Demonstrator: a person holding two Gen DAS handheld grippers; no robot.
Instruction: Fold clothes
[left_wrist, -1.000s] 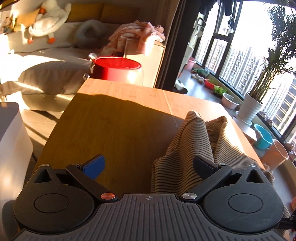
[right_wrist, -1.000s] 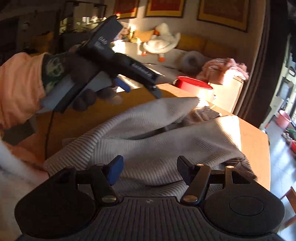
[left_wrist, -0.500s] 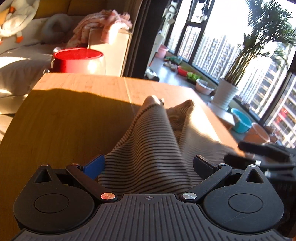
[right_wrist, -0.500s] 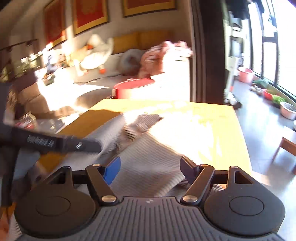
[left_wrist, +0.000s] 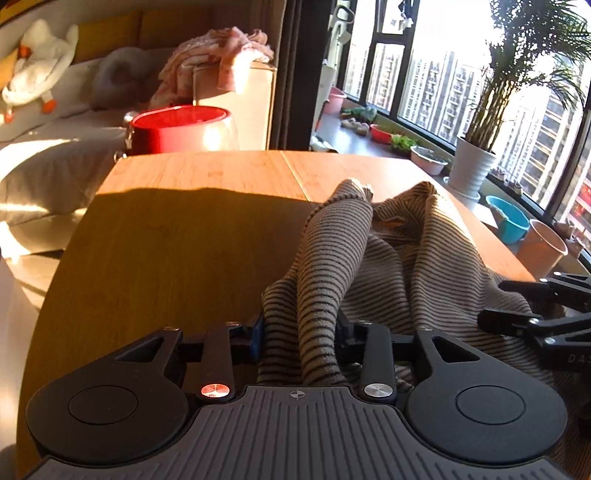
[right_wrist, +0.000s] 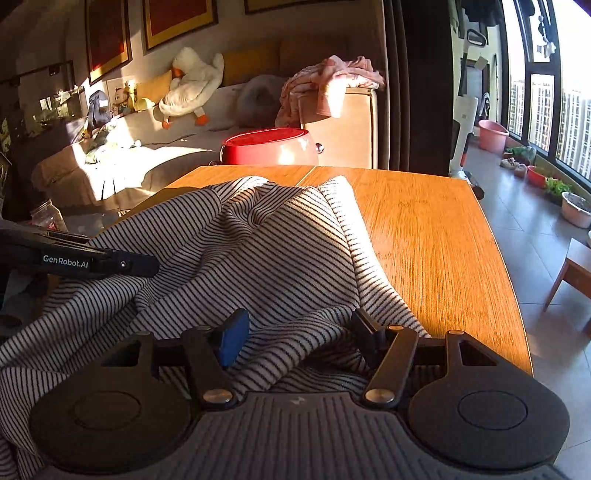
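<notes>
The wooden table carries a rumpled striped garment across its near half. The left gripper, angled downward, is closing its jaws, pads pinching a raised fold. The right gripper, likewise tilted down, is narrowing over the cloth's edge, pads not yet pressing. Beyond the table's far edge stands a red tub.

striped knit cloth garment, wood-grain table
</notes>
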